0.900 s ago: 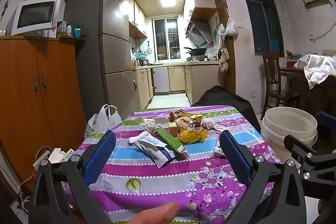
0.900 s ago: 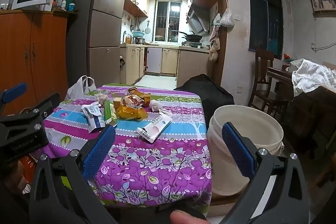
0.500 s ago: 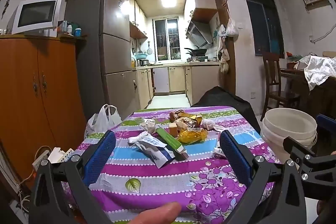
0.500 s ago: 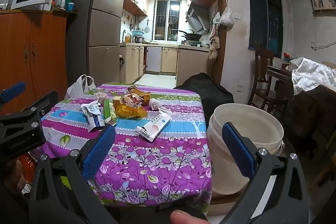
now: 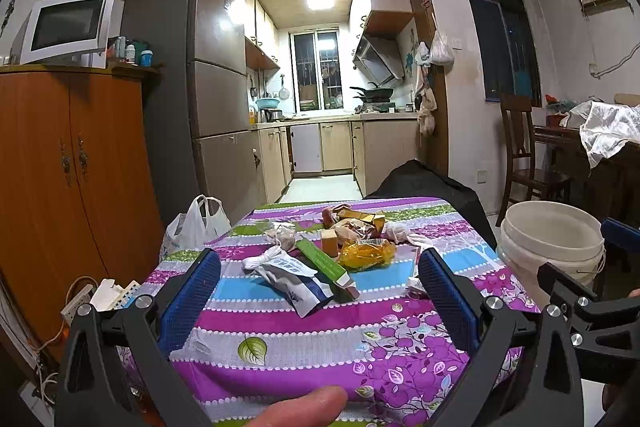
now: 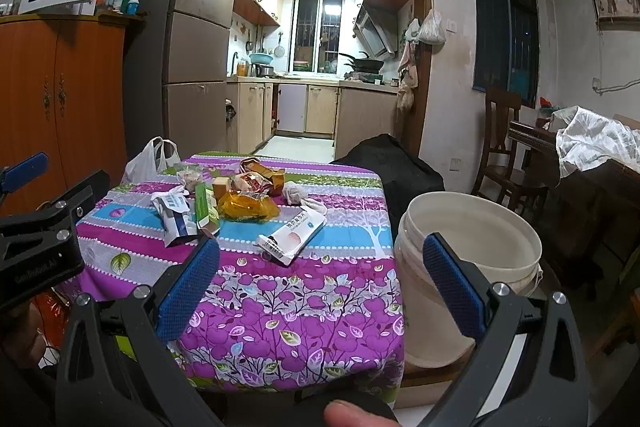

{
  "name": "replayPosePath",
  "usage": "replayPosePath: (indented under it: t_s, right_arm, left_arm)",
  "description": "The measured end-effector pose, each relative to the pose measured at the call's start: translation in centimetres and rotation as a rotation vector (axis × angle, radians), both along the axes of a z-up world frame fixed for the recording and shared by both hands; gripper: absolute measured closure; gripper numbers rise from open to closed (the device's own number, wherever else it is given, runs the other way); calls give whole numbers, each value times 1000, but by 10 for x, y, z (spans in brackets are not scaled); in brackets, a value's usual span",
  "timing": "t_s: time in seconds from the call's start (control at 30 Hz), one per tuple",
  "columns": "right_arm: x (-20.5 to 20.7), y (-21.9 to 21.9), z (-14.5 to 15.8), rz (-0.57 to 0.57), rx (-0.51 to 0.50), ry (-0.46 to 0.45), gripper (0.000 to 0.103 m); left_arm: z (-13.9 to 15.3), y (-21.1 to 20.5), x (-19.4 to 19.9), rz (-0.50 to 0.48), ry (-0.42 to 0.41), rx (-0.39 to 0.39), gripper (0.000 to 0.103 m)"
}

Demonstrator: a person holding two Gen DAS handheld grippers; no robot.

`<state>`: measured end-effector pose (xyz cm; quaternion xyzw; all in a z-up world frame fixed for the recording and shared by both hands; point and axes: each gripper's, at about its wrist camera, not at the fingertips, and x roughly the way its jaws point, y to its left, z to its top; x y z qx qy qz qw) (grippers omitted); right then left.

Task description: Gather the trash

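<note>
- Purple floral tablecloth [image 6: 288, 299]: trash pile lies ahead of both tongs, none lifted.
- Left gripper [image 5: 320, 301]: jaws spread wide, empty; white-blue pouch [image 5: 294, 277] just beyond its tips.
- Right gripper [image 6: 320, 285]: gaping, empty; white carton [image 6: 292, 233] ahead, white bucket [image 6: 472, 227] to its right.
- Step, judged: approach. Next move calls for closing on one piece, then carrying it bucketward.

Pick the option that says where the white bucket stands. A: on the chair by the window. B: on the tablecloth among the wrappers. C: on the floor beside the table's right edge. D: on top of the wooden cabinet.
C: the white bucket stands off the table, beside its right edge, its rim below the tabletop.
</note>
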<state>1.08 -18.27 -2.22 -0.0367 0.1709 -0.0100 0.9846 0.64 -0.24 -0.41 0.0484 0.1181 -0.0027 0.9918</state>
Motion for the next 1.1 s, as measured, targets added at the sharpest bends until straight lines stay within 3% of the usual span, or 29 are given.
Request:
replayPosePath:
  t_s: [0.67,0.73,0.9,1.1]
  right_arm:
    - [10,2,-6,-36,-16,33,5]
    - [12,-1,-6,-36,14,37,5]
    - [16,-14,-6,23,198,26,5]
    - [35,-17,-20,13,297,91,5]
  left_arm:
    - [-12,5,12,13,11,14,5]
    - [-15,7,13,-2,24,5,5]
    - [-22,20,5,-110,39,-64,5]
    - [-31,35,18,-163,89,-161,5]
